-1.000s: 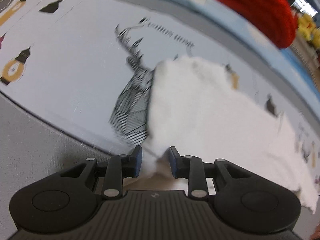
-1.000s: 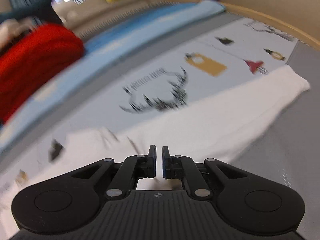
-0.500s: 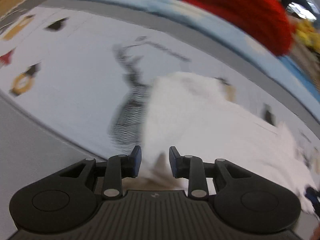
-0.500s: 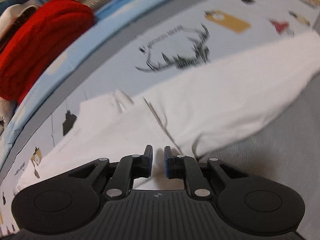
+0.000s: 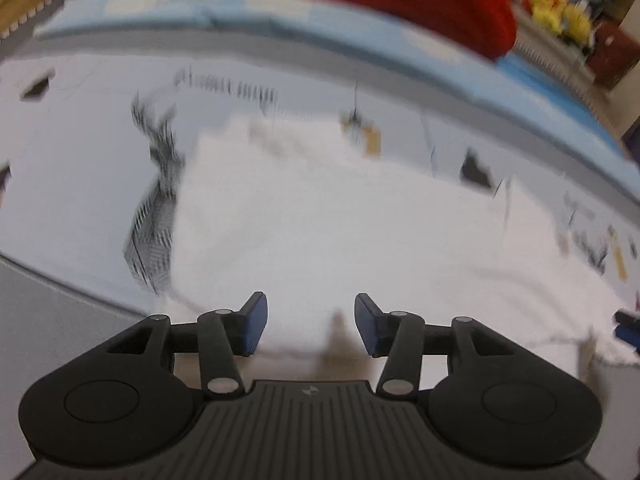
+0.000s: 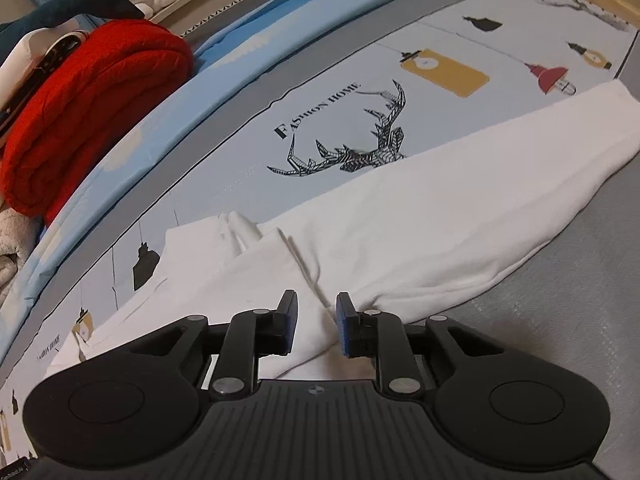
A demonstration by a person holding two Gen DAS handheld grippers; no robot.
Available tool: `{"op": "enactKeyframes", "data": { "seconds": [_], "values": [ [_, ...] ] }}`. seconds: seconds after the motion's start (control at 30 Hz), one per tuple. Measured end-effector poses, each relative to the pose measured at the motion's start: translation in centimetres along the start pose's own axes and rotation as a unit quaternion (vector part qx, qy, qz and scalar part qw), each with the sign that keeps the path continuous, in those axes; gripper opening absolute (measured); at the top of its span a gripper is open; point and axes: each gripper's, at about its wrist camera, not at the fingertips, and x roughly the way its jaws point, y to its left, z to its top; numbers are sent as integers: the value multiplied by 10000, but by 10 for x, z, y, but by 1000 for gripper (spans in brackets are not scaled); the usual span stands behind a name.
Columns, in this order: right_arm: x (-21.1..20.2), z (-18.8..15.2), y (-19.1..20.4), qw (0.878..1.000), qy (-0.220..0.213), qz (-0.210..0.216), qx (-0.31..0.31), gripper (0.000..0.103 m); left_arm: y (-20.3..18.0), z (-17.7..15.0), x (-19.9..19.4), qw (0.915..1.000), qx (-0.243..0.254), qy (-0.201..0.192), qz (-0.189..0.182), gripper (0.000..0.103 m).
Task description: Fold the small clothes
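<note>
Blankets flank the work: a rolled red blanket (image 6: 92, 120) and a folded light-blue quilt (image 6: 240, 60) lie beyond the white garment (image 6: 440, 208), which stretches across a printed mat (image 6: 360, 128) on grey bedding (image 6: 580, 300). Left gripper (image 5: 308, 322) and right gripper (image 6: 312, 326) hover with jaws apart over the cloth's near edge.

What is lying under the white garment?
The white garment lies on a printed mat; it covers the lower part of the deer drawing. Whatever else is beneath is hidden.
</note>
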Motion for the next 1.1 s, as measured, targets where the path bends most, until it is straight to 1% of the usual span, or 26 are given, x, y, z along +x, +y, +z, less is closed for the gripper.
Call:
{"op": "enactKeyframes", "data": {
  "seconds": [0.07, 0.1, 0.17, 0.27, 0.3, 0.4, 0.57, 0.63, 0.73, 0.87, 1.0, 1.1],
  "values": [
    [-1, 0, -2, 10000, 7, 2, -24, 24, 7, -8, 18, 9988, -171, 461, 41, 53],
    [-1, 0, -3, 10000, 18, -7, -14, 24, 4, -11, 21, 9989, -120, 437, 84, 54],
    [-2, 0, -6, 10000, 38, -19, 15, 24, -7, -11, 12, 9992, 115, 296, 231, 54],
    [-5, 3, -11, 10000, -6, -34, 26, 24, -29, -9, -13, 9995, 308, -46, -91, 55],
    [-6, 4, -12, 10000, -28, -47, 32, 24, -36, -9, -20, 9989, 424, -146, -144, 56],
    [-10, 6, -20, 9999, -71, -68, 82, 24, -63, -7, -26, 9964, 735, -350, -246, 61],
    [-16, 10, -36, 9998, -131, -151, 79, 24, -82, -11, -31, 9925, 1081, -499, -293, 61],
    [-19, 13, -46, 9995, -168, -219, 140, 24, -85, -12, -29, 9919, 1111, -518, -321, 61],
    [-23, 16, -60, 9991, -225, -304, 199, 24, -84, -10, -28, 9927, 1019, -474, -441, 61],
    [-26, 20, -82, 9981, -262, -415, 365, 24, -84, -10, -32, 9931, 960, -473, -474, 61],
    [-25, 24, -110, 9960, -255, -483, 711, 24, -83, -8, -33, 9931, 908, -440, -594, 61],
    [-26, 31, -138, 9920, -332, -509, 1109, 24, -84, -7, -32, 9930, 924, -415, -605, 61]
  ]
}}
